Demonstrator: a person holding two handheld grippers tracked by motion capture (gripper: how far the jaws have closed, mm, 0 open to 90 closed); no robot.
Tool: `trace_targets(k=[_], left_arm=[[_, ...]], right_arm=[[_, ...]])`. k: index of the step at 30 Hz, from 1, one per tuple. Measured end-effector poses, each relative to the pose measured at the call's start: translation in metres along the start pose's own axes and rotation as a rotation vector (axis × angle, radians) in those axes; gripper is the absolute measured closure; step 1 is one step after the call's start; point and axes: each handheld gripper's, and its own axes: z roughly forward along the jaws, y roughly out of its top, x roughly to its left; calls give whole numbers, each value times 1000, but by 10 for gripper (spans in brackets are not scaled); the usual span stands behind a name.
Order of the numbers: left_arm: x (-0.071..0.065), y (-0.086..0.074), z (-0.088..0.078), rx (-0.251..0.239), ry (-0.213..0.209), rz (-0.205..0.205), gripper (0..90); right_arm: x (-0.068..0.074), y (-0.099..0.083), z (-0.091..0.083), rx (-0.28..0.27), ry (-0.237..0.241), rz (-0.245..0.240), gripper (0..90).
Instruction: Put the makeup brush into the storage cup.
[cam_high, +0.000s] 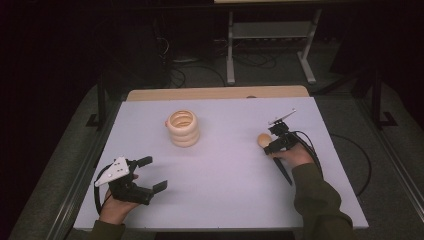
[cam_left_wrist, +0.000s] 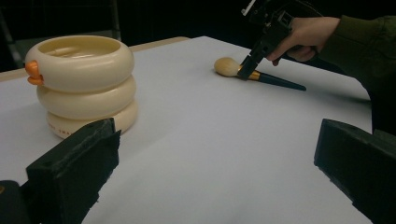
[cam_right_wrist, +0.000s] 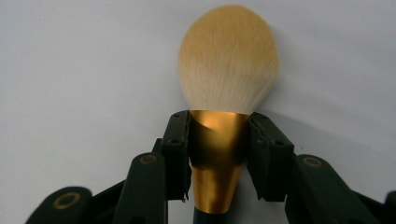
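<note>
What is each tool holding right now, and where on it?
The right tool is shut on the makeup brush, gripping its gold metal collar just below the bristles. The left tool is open and holds nothing.

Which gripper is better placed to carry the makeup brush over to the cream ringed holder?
Right. The right gripper is already shut on the makeup brush at its gold collar; the left gripper is open, empty and away from it, though nearer the cream ringed holder.

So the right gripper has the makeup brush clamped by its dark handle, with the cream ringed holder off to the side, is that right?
Not quite: the right gripper clamps the makeup brush by its gold ferrule, not the dark handle, as the right gripper view shows. The cream ringed holder does stand off to the side.
</note>
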Motion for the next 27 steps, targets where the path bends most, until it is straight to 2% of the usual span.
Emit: trace_targets(k=[6,7,12,22,27], left_arm=[[0,0,0,2,0,-3,0],[0,0,0,2,0,-2,0],[0,0,0,-3,3,-2,0],[0,-1,1,-3,1,-11,0],[0,-1,3,6,-3,-1,0]], right_arm=[[0,0,-7,-42,20,15,610],[-1,0,-8,-56,23,2,610],[-2,-1,-20,-135,79,6,611],[-1,-3,-38,-252,135,-27,612],[-1,-6,-48,-312,157,-46,612]])
